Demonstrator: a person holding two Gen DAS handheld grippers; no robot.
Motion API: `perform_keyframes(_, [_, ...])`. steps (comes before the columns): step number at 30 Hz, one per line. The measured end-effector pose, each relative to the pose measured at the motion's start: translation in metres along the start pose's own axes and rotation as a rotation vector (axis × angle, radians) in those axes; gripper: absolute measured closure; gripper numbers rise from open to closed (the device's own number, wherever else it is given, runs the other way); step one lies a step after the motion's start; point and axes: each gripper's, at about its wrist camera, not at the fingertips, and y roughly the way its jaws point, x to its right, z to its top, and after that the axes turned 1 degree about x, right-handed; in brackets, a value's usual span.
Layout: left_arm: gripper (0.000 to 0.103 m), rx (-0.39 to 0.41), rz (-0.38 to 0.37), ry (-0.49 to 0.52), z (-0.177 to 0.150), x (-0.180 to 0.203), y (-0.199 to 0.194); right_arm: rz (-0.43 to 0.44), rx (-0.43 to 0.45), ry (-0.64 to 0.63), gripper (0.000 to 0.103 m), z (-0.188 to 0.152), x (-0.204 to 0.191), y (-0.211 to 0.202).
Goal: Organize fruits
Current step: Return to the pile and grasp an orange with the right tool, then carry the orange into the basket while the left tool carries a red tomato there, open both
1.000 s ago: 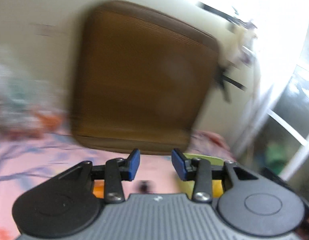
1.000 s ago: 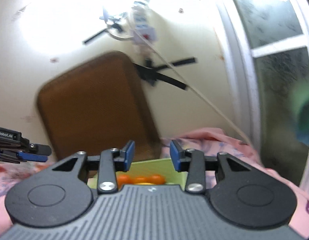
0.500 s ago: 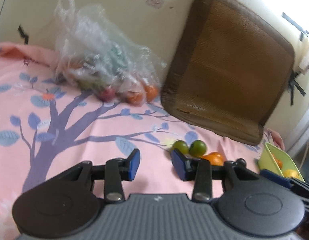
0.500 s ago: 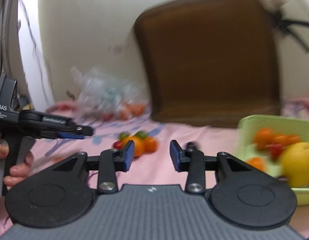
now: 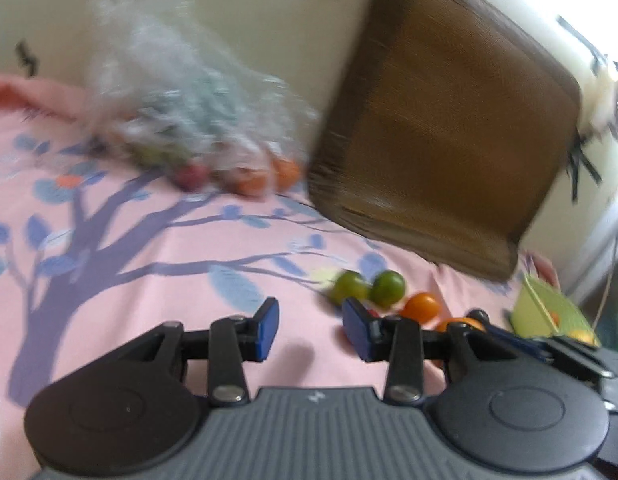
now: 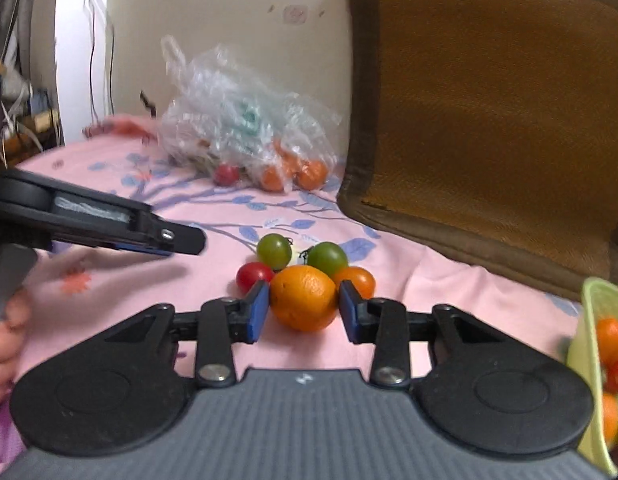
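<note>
A: Start big. What fills the scene?

B: A pink bedspread with a tree print, and a brown cushion leaning on the wall. I'll place everything from that cushion. To its left, against the wall, sits a clear plastic bag of fruit. At its lower right corner a green basket already holds several fruits.

A: And the loose fruit?

B: Just in front of the cushion's lower left corner: an orange, two green tomatoes behind it, a red one on its left, a small orange one on its right, all huddled close.

A: The tools?

B: The right gripper frames the orange, its blue pads on either side with a slight gap, so parted and not yet pressing. The left gripper stands parted over bare cloth, holding nothing.

A: So which step?

B: I'd judge it's lining up to take the orange. Next: ease forward, squeeze, lift clear of its neighbours, then carry it right to the basket.
</note>
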Motion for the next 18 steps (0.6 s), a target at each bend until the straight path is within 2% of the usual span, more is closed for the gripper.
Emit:
perform_keyframes(2, [0.066,-0.015,0.016,0.064,-0.001,0.016,0.009,-0.017,0.031,0.003,0.062,-0.007,0.002,-0.016])
perform_keyframes(4, [0.058,-0.010,0.030,0.121,-0.001,0.031,0.015,-0.032,0.045,0.008,0.062,-0.015,0.005,-0.031])
perform_keyframes(6, [0.058,-0.011,0.050,0.160,-0.002,0.042,0.019,-0.037,0.047,0.029,0.062,-0.022,0.009,-0.039])
perform_keyframes(11, [0.057,-0.060,0.041,0.206,-0.016,0.062,0.021,-0.047,0.055,0.080,0.062,-0.036,0.018,-0.055])
perform_keyframes(13, [0.060,-0.054,0.064,0.239,-0.020,0.070,0.021,-0.040,0.058,0.106,0.062,-0.040,0.020,-0.057])
perform_keyframes(16, [0.062,-0.057,0.065,0.224,-0.019,0.071,0.023,-0.032,0.060,0.124,0.062,-0.045,0.021,-0.060])
perform_keyframes(18, [0.069,-0.060,0.062,0.227,-0.018,0.074,0.026,-0.026,0.062,0.135,0.062,-0.048,0.022,-0.064])
